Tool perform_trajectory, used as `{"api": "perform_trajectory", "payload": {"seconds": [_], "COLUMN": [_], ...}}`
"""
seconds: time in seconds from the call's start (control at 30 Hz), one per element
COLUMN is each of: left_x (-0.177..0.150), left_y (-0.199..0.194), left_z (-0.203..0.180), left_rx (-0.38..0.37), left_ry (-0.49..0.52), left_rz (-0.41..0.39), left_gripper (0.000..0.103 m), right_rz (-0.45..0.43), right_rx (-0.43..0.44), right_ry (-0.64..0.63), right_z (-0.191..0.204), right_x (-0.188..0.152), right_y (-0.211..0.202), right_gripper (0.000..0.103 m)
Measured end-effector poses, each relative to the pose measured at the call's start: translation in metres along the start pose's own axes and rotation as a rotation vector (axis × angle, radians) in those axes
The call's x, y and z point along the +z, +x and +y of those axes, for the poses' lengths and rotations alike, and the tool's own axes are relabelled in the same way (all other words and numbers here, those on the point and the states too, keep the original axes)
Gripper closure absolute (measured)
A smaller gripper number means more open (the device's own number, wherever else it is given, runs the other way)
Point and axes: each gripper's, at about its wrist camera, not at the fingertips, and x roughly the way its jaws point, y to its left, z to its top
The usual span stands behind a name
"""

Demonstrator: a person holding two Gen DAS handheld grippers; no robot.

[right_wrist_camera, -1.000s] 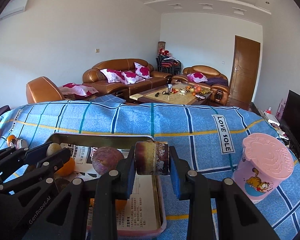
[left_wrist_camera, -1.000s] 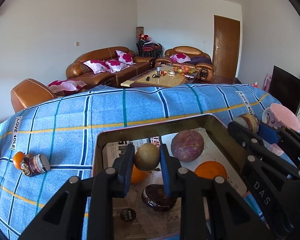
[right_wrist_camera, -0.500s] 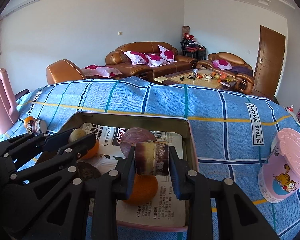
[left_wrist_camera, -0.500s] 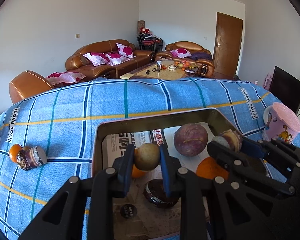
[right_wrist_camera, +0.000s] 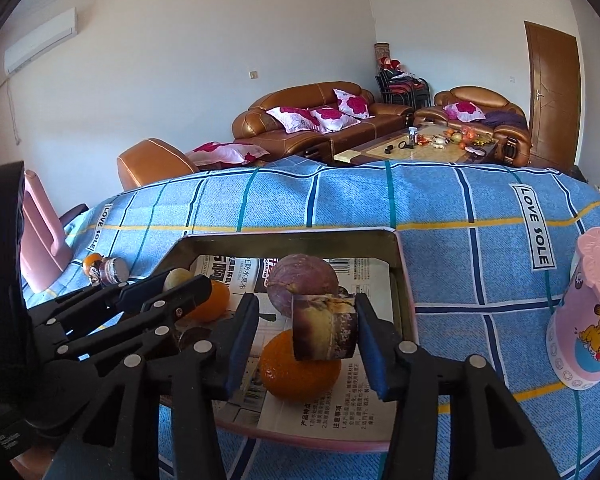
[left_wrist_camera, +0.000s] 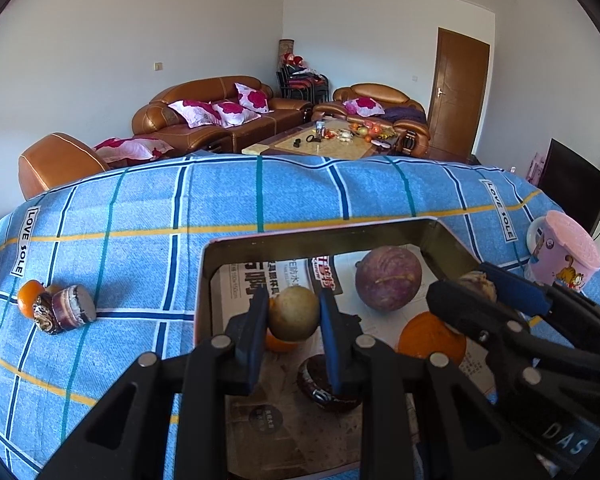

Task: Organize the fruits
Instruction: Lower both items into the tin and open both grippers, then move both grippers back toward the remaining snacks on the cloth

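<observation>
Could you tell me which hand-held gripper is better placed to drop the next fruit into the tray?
The left hand-held gripper, probably: it is shut on a tan fruit over the tray. The right hand-held gripper has just been opening, the brown chunk loose between its jaws.

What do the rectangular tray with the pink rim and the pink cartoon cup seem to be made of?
The rectangular tray looks like thin metal: its brassy inner walls shine and mirror the newspaper lining. The pink cartoon cup looks like moulded plastic: smooth, faintly glossy, with a printed cat. Neither is certain from looks alone.

Both wrist views look down close; both share the tray (left_wrist_camera: pixel 204 280).
</observation>
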Motion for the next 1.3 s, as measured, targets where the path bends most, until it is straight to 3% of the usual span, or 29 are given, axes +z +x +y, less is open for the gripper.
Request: {"api": "perform_trajectory", "payload": {"seconds": [0.17,0.4,0.47,0.53,0.6,0.7,0.83,1.03,1.3], "left_x": [0.001,-0.001,-0.001,-0.002,-0.004,-0.005,-0.007,-0.011,-0.017], "left_y": [0.001,-0.003,-0.007,-0.013,-0.021,-0.031,-0.04,-0.045,-0.057], "left_z": [-0.003,-0.008,-0.011,-0.012,-0.012,-0.013,-0.011,-0.007,-0.004], "left_rx": [0.001,0.02,0.03,0.053,0.087,0.105,0.134,0.168,0.177], "left_ry": [0.011,0.034,0.045,0.054,0.052,0.053,0.045,0.029,0.012], "left_rz": [0.0,-0.018,-0.039,-0.067,-0.106,-0.162,-0.2,-0.207,-0.245], "left_gripper": [0.076,0.074,0.063,0.024,0.002,0.0,0.0,0.0,0.0], "right_rz": [-0.083,-0.163,-0.182,-0.213,-0.247,-0.283,-0.34,-0.448,-0.422], "right_rx": [0.046,-0.027,-0.058,-0.088,-0.128,-0.182,-0.231,-0.283,-0.308], "right_ry": [0.055,0.079,0.078,0.076,0.073,0.066,0.055,0.016,-0.005], "right_z": [-0.007,-0.011,-0.012,-0.013,-0.013,-0.015,-0.015,-0.007,-0.001], "right_x": [0.004,0.008,0.009,0.009,0.009,0.008,0.007,0.0,-0.001], "right_y": [-0.016,-0.027,-0.03,-0.034,-0.038,-0.043,-0.049,-0.06,-0.058], "right_gripper": [0.038,0.038,0.038,0.038,0.038,0.03,0.029,0.02,0.018]}}
